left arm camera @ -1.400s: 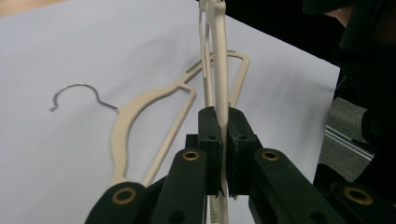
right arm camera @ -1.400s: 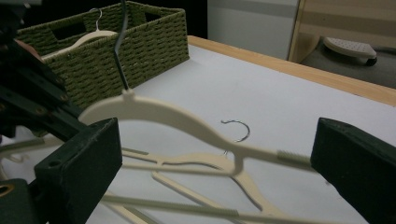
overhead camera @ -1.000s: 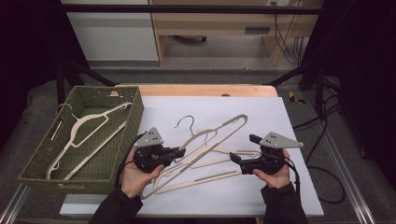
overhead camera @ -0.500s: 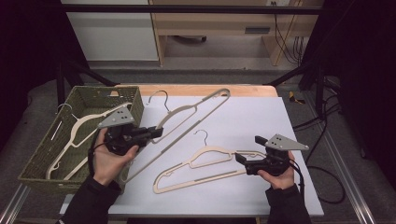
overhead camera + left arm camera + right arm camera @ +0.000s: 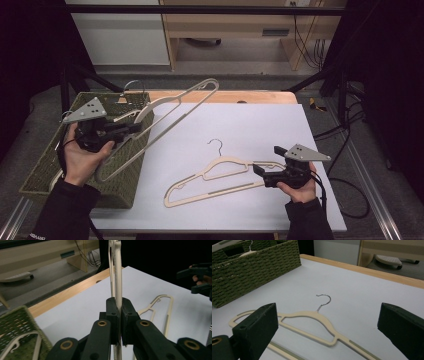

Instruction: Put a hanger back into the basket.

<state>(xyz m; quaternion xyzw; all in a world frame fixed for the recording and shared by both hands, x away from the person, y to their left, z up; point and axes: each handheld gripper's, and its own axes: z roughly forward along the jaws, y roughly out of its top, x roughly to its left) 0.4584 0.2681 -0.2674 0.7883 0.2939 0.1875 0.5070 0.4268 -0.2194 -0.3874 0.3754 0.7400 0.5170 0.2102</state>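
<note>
- Two hangers counted outside the basket: one aloft, one flat on the table.
- Found the left gripper clamped hard on the raised hanger, pads pinching a thin flat section of the frame edge-on. In the left gripper view, saw that section running straight up between the closed jaws.
- Carried high and tilted above the basket's table-side wall, metal hook over the far rim. Judged as clearance, to get the long frame over the woven wall before lowering it in.
- Gripped edge-on, probably because the frame was too thin to take any other way without slipping.
- Spotted more hangers already lying inside the basket. Read the job as collecting hangers into it, partly done.
- Saw the second hanger lying flat on the white tabletop, hook pointing away from the person, one end just in front of the right gripper.
- Found the right gripper's jaws wide apart, with nothing between the pads, low over the table and aimed along that hanger. Judged it staged for the next pick, and parked clear of the left hand's swing.
- Basket set at the table's left edge, beside the left hand, likely to keep the carry short.
- Checked for brands, labels and writing: nothing readable on hangers, basket or grippers.
</note>
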